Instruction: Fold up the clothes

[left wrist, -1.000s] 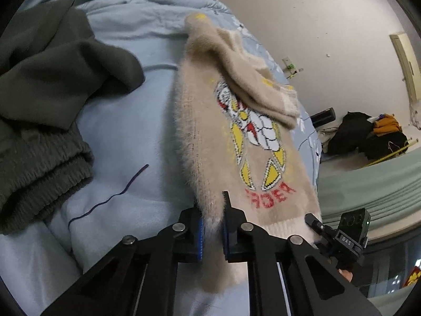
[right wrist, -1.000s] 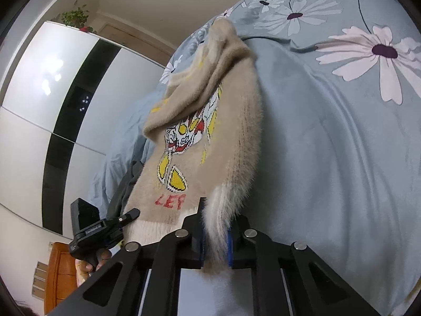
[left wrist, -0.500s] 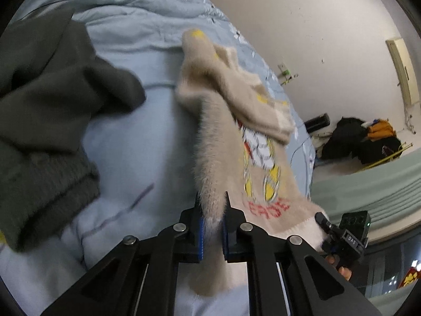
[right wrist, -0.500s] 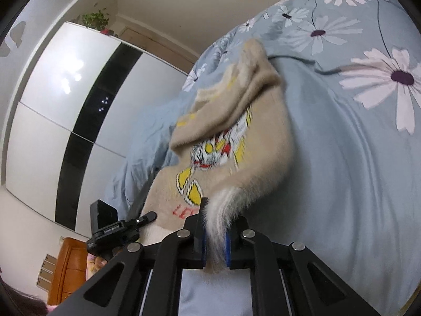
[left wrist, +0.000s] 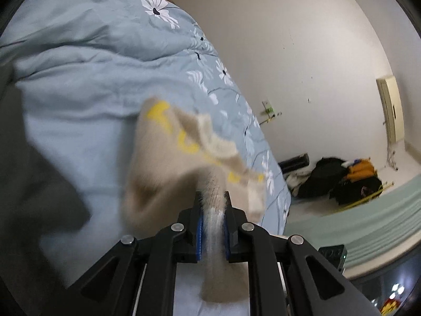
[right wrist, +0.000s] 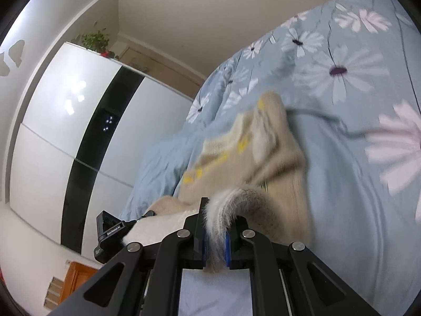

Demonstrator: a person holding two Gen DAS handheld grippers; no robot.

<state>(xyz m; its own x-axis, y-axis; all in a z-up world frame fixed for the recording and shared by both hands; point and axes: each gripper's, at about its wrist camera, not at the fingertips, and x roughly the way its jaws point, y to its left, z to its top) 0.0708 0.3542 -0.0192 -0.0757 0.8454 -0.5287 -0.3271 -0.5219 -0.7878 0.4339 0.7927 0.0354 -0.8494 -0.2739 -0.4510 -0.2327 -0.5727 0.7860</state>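
A fluffy beige sweater [left wrist: 163, 163] with yellow print lies on the blue flowered duvet [left wrist: 79, 92], its lower half lifted and doubled over toward the collar. My left gripper [left wrist: 212, 205] has one hem corner between its blue pads; its jaws are opening, with the fabric still filling the gap. In the right wrist view the sweater [right wrist: 276, 163] arches up from the duvet [right wrist: 342, 184] into my right gripper [right wrist: 218, 210], which is shut on the other hem corner. The left gripper [right wrist: 110, 231] shows at the lower left of that view. Motion blurs both views.
Dark green clothes [left wrist: 31, 184] lie on the bed to the left of the sweater. A white and black wardrobe [right wrist: 65, 131] stands beyond the bed. Black and orange bags [left wrist: 342, 179] sit on the floor by the wall.
Both grippers have carried the hem up and forward over the sweater. The printed front, flat and visible before, is now mostly covered by the fold.
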